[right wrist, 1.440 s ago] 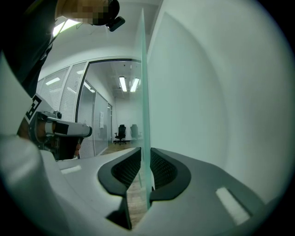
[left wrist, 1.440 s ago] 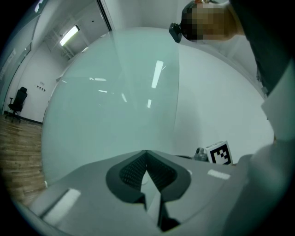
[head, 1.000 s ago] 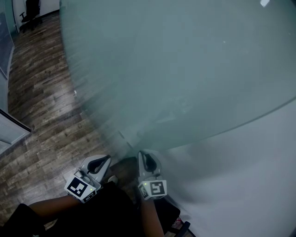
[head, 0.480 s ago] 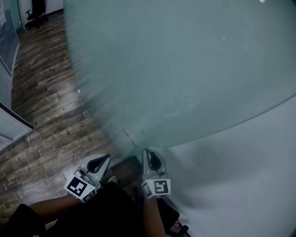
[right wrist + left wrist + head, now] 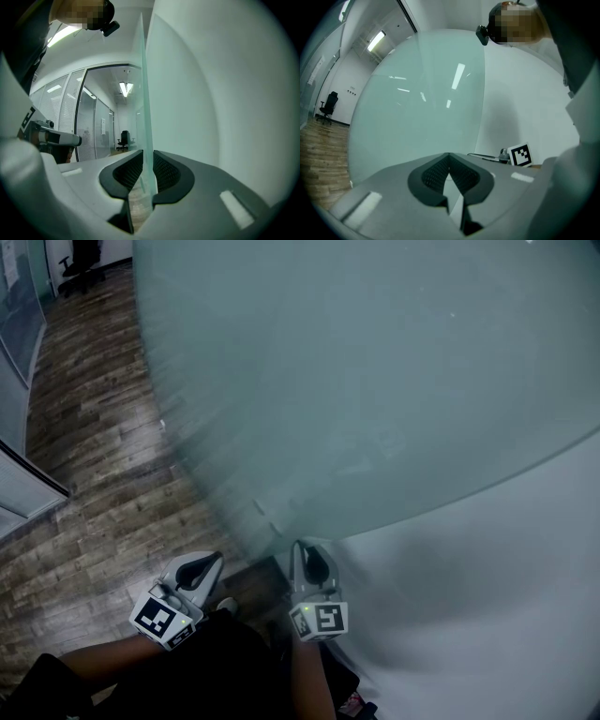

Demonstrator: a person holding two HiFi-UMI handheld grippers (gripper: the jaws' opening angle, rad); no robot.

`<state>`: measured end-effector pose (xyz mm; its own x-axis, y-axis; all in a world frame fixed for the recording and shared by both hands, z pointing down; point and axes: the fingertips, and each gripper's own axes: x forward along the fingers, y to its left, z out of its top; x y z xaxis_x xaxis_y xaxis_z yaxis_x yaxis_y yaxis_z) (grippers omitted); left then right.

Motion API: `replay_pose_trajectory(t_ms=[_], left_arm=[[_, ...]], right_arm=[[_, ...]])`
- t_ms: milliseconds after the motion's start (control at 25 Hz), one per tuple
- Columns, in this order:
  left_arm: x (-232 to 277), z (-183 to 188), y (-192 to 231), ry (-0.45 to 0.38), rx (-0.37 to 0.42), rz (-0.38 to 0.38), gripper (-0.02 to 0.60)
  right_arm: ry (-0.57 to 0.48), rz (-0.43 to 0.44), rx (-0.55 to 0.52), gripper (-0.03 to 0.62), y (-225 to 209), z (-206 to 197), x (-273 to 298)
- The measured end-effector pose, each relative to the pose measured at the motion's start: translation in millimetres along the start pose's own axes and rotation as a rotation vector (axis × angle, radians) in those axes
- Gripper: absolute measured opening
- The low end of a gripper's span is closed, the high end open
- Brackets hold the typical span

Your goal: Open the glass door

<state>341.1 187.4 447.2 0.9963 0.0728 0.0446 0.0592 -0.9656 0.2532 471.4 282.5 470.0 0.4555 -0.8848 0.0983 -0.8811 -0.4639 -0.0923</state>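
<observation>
Head view: frosted pale-green glass door (image 5: 375, 381) fills most of frame, blurred, top & bottom cut off; hinge side not seen. Right gripper (image 5: 147, 174) is clamped on the door's vertical edge, pane betw. its pads. Left gripper (image 5: 450, 171) is clenched, empty, near the right one; contact w/ glass unclear. White wall (image 5: 487, 596) close on right. Brown wood-plank floor (image 5: 94, 474) lies open to left.
</observation>
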Motion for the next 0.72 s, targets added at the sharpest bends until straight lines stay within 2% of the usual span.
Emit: replay_pose_trajectory(t_ms=[480,720], left_arm=[[-0.5,-2.8,-0.4,-0.001,0.008,0.025,-0.002],[3.4,-4.0,0.7,-0.002,0.012,0.035,0.0]], right_arm=[[-0.024,0.008,0.025,0.074,-6.9,0.8,-0.2],[-0.023,0.042,0.013,0.074,-2.8,-0.5,1.0]])
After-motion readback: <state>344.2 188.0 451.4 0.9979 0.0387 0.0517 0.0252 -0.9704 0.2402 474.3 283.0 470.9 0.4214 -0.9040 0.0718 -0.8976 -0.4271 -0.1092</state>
